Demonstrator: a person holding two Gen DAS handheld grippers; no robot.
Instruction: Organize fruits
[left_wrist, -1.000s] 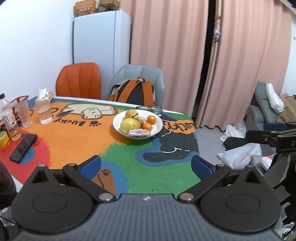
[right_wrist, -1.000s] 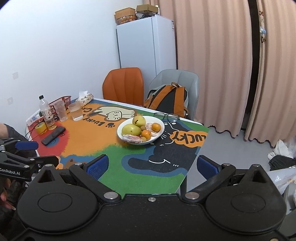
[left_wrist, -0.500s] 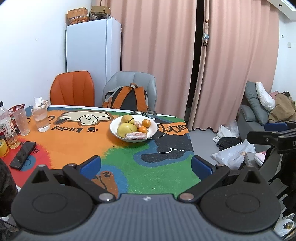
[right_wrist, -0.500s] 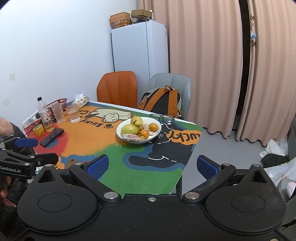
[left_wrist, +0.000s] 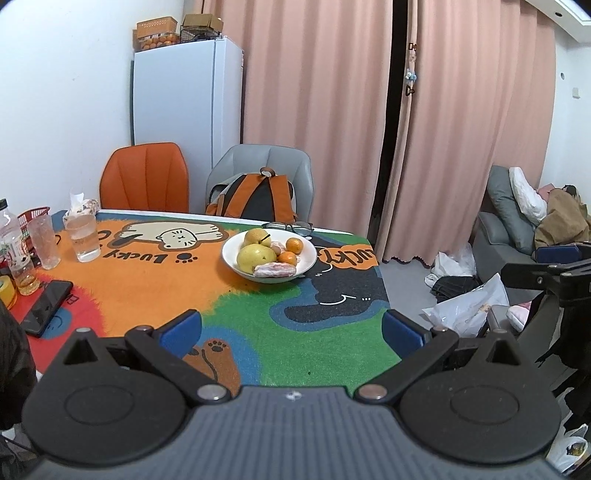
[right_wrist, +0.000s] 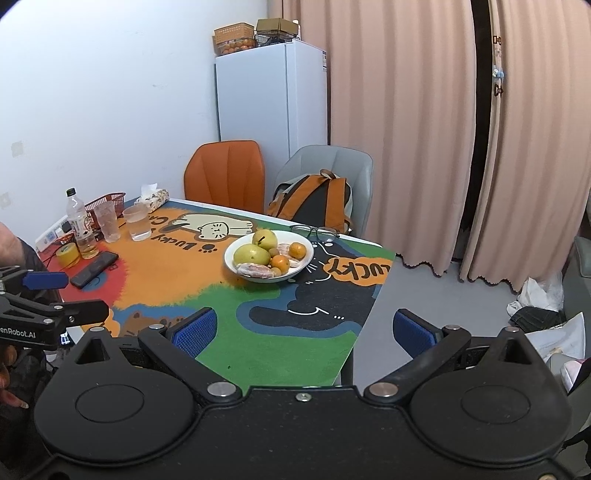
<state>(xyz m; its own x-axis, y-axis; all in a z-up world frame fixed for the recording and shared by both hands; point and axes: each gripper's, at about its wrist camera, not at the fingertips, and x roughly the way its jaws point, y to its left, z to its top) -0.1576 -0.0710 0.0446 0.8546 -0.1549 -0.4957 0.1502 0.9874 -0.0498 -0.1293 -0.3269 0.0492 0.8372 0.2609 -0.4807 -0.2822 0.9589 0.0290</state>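
Observation:
A white bowl (left_wrist: 308, 264) stands on the colourful cartoon table mat (left_wrist: 155, 273), holding two yellow-green pears (left_wrist: 255, 256), two small oranges (left_wrist: 294, 244) and a pink wrapped item (left_wrist: 275, 270). The bowl also shows in the right wrist view (right_wrist: 304, 264). My left gripper (left_wrist: 291, 332) is open and empty, well short of the bowl above the table's near edge. My right gripper (right_wrist: 303, 332) is open and empty, at the table's near right corner. Each gripper shows at the edge of the other's view.
On the table's left stand a plastic bottle (right_wrist: 77, 218), two glasses (right_wrist: 137, 223), a red basket (right_wrist: 107, 203), a tape roll (right_wrist: 68, 254) and a phone (right_wrist: 94, 274). Eyeglasses (right_wrist: 314, 232) lie behind the bowl. Two chairs and a backpack (right_wrist: 314, 199) stand beyond; bags lie on the floor at right.
Both grippers have drawn back and risen, so the table and bowl look smaller and farther. Nothing on the table has moved; both stay open.

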